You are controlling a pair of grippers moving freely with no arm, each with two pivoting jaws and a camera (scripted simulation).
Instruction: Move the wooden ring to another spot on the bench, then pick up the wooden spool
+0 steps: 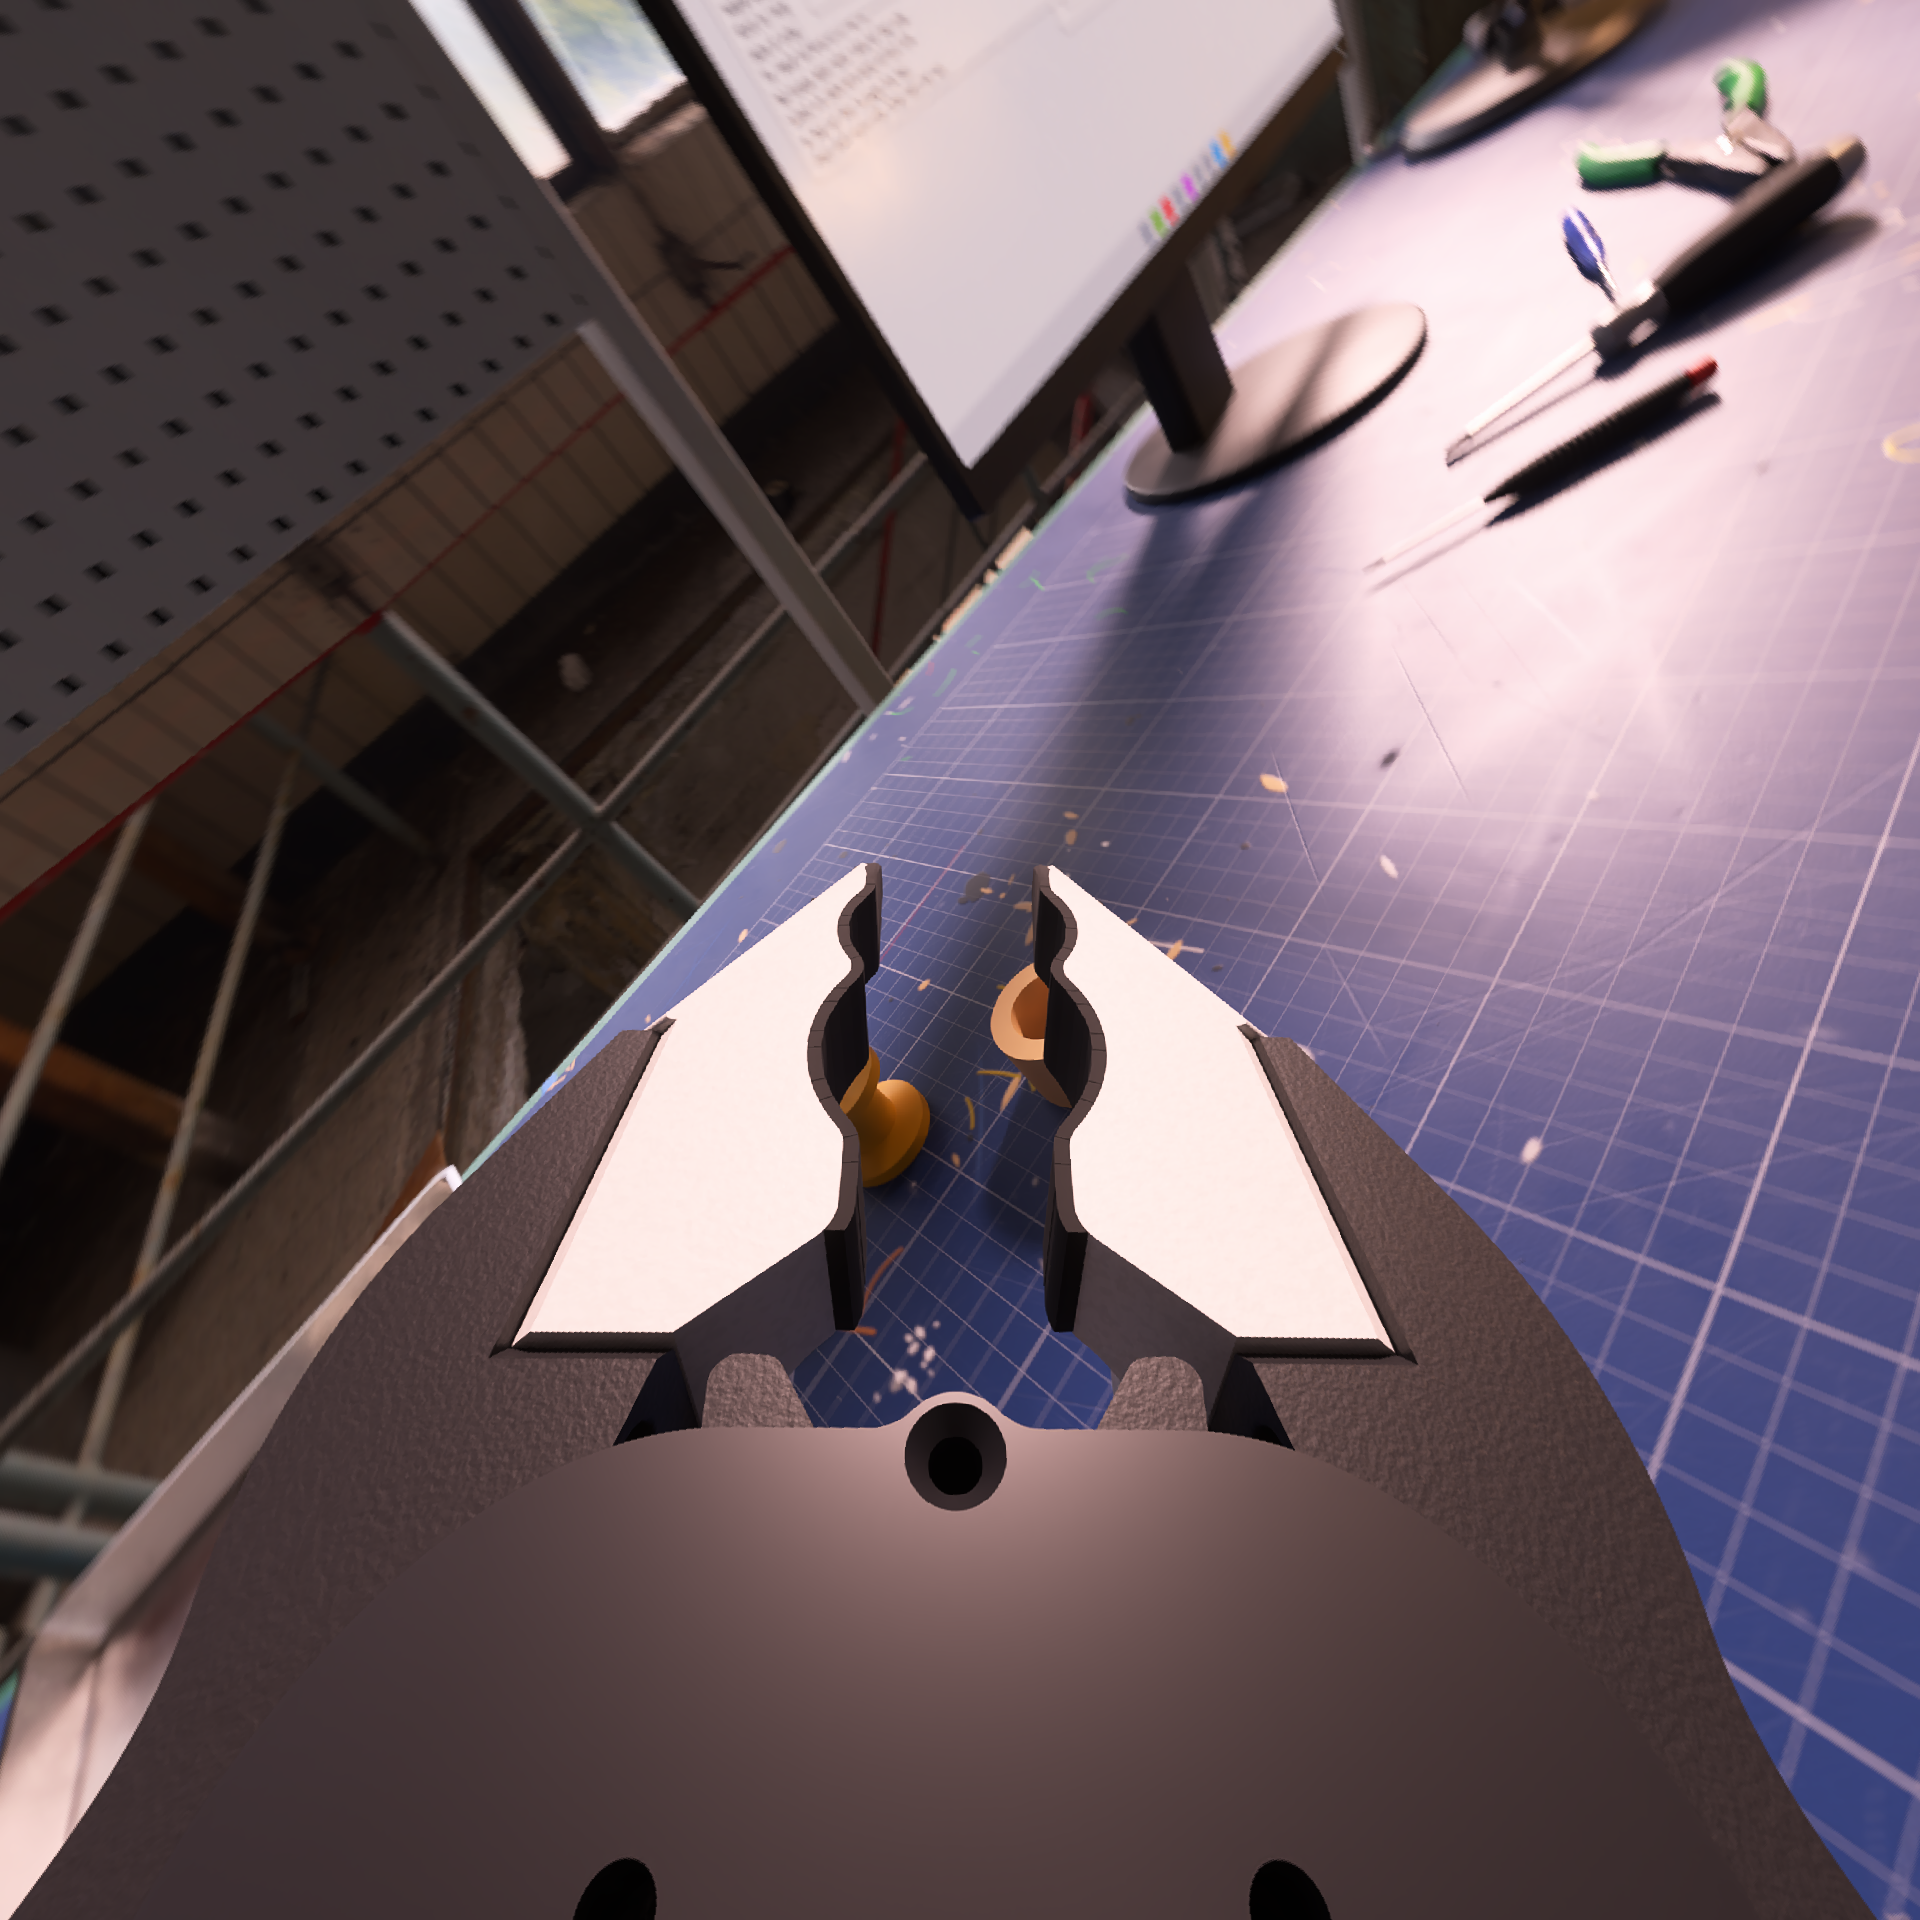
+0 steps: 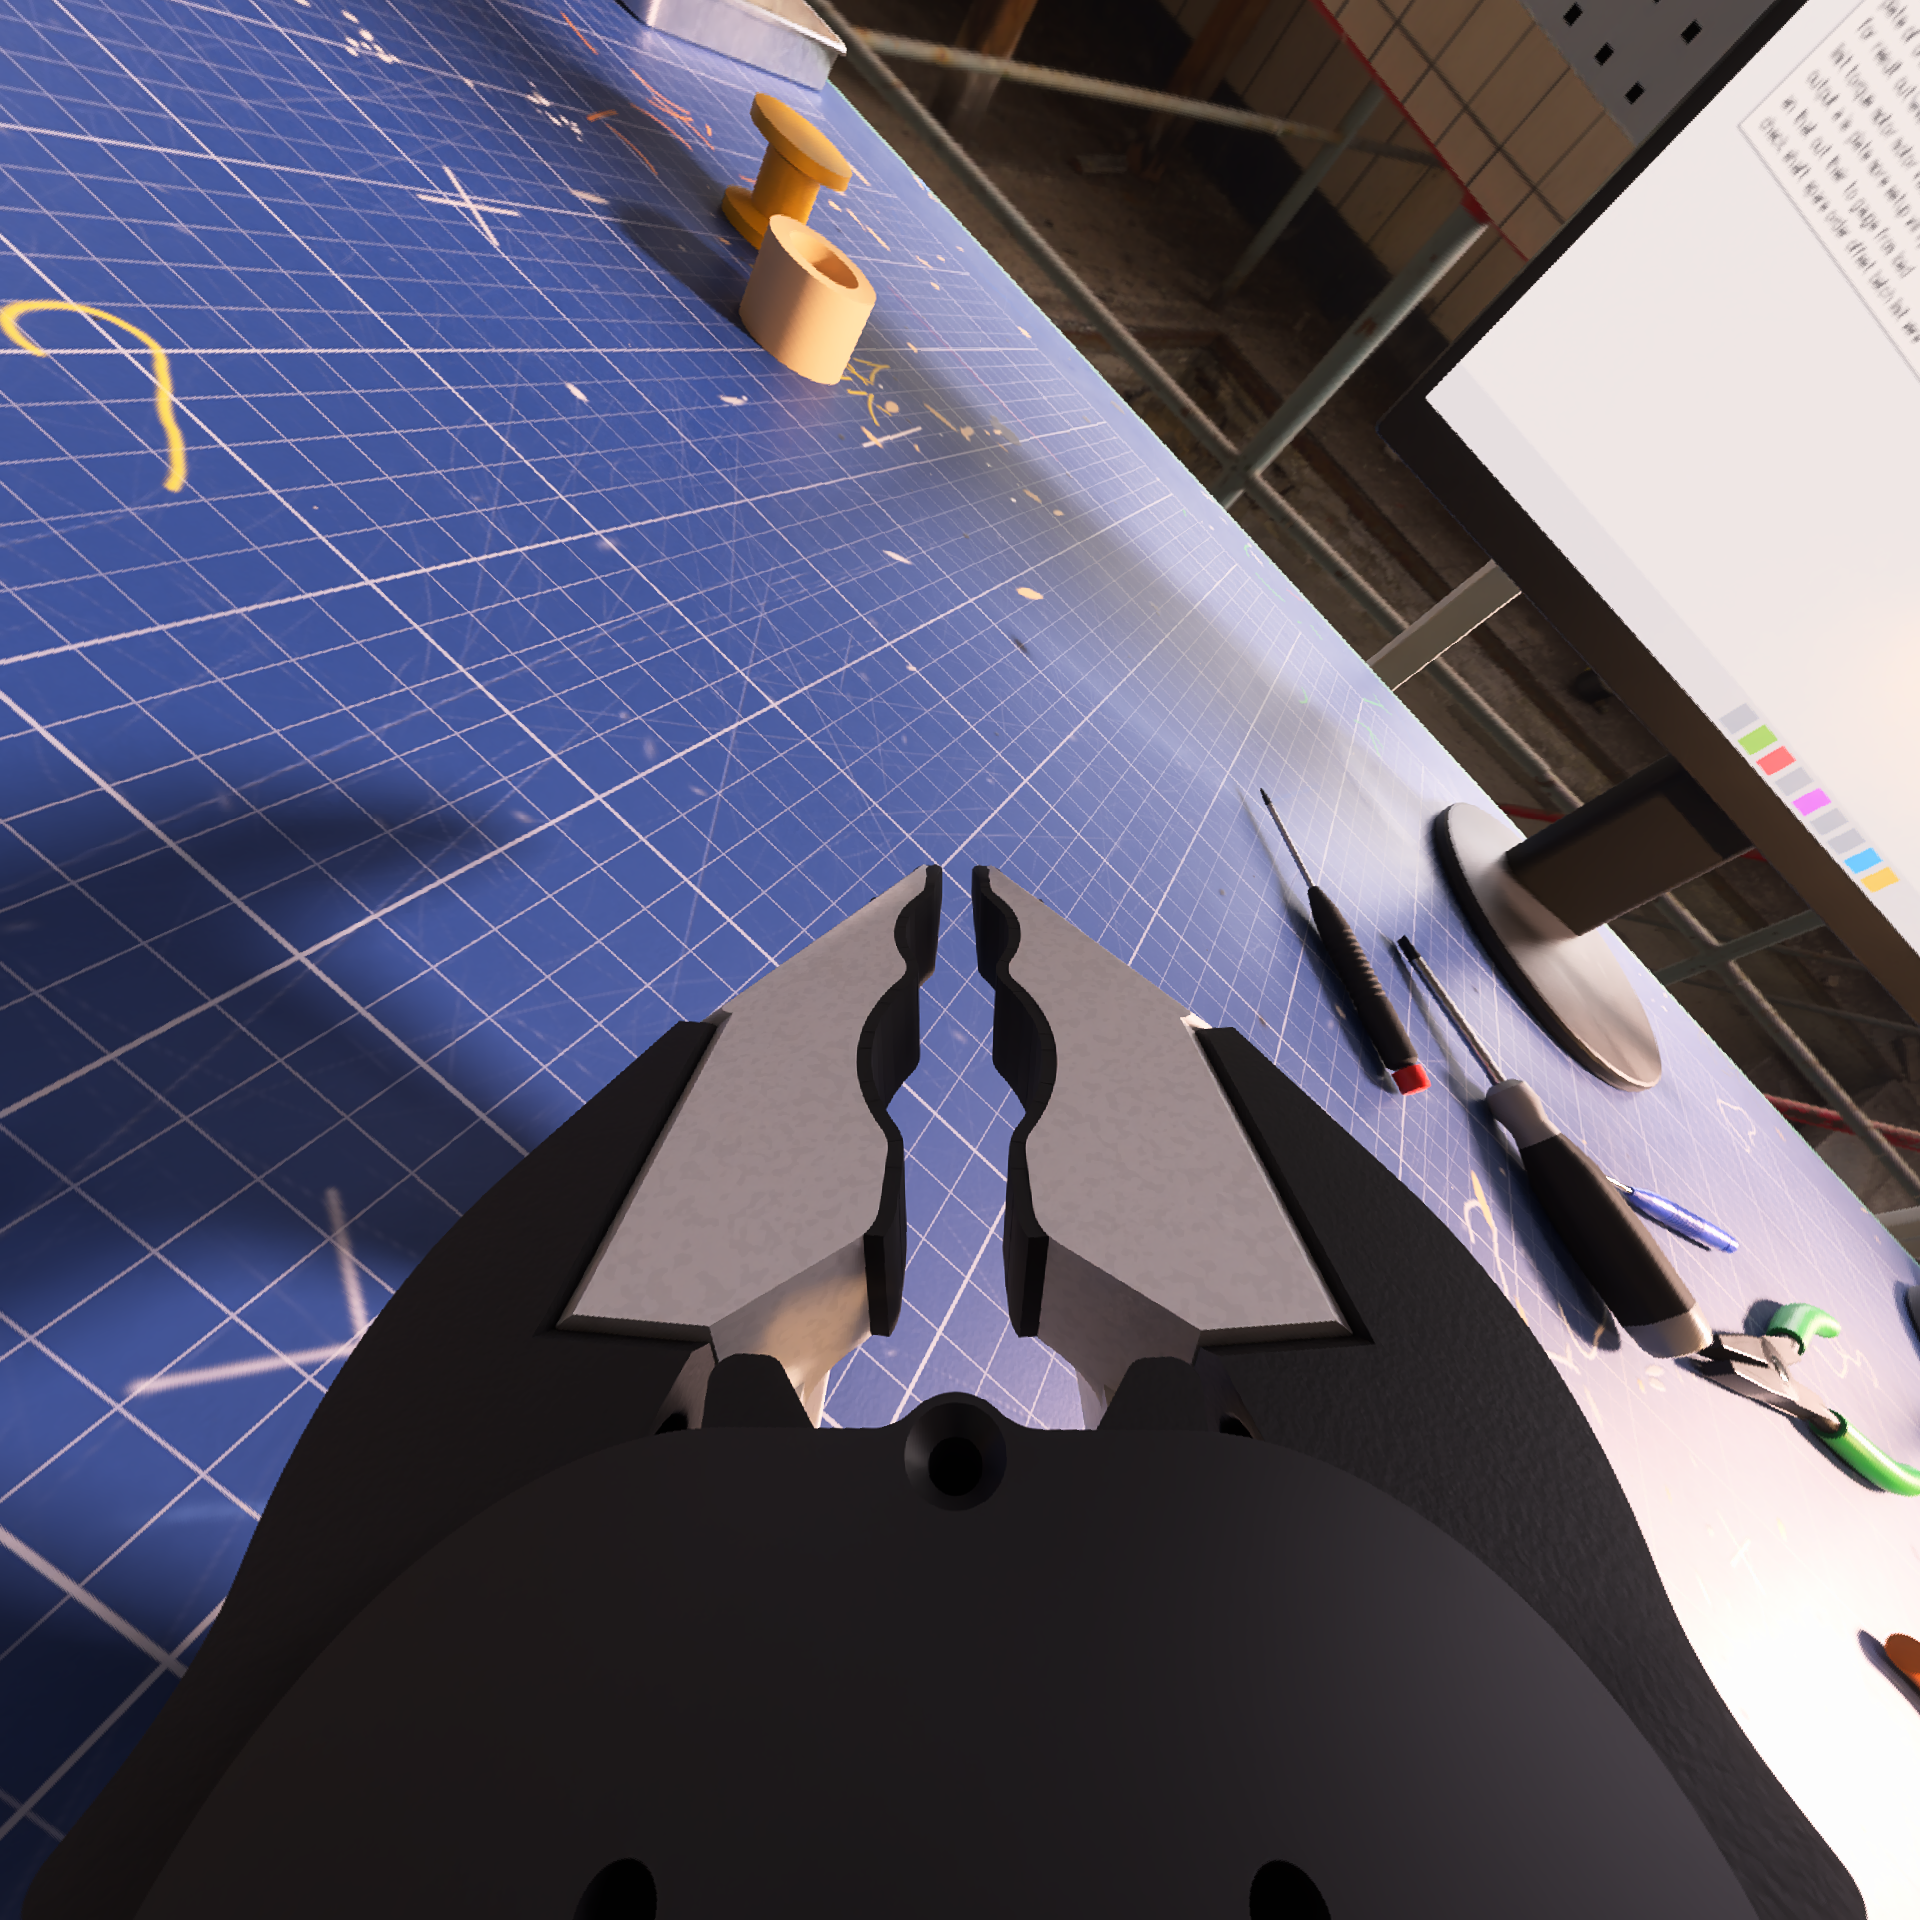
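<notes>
Left wrist view: my left gripper (image 1: 956, 883) hangs over the blue cutting mat (image 1: 1558, 1039), fingers spread wide and holding nothing; both wooden pieces show at centre frame in the gap between them.
Wooden ring: the pale ring (image 1: 1020, 1023) sits against the inner face of my right-hand finger (image 1: 1164, 1091), half hidden by it; I cannot tell whether they touch. In the right wrist view it stands bore-up in the upper middle (image 2: 808, 299), close to the mat's far edge.
Wooden spool: the orange spool (image 1: 888, 1127) peeks from behind my other finger (image 1: 727, 1132); in the right wrist view it stands upright (image 2: 787, 171) just beyond the ring, very near it.
Right gripper: my right gripper (image 2: 956, 878) is well apart from both pieces at lower centre, fingers drawn nearly together with a thin slit left, empty.
Step in hand: approach to grasp the ring, as I judge it.
Doing it well: shift sideways so the ring alone centres in the gap; the spool must stay outside the fingers or it will be knocked.
Clutter: screwdrivers (image 2: 1351, 977), pliers (image 2: 1808, 1382) and a monitor base (image 2: 1548, 956) lie at right, so set the ring down on open mat.
</notes>
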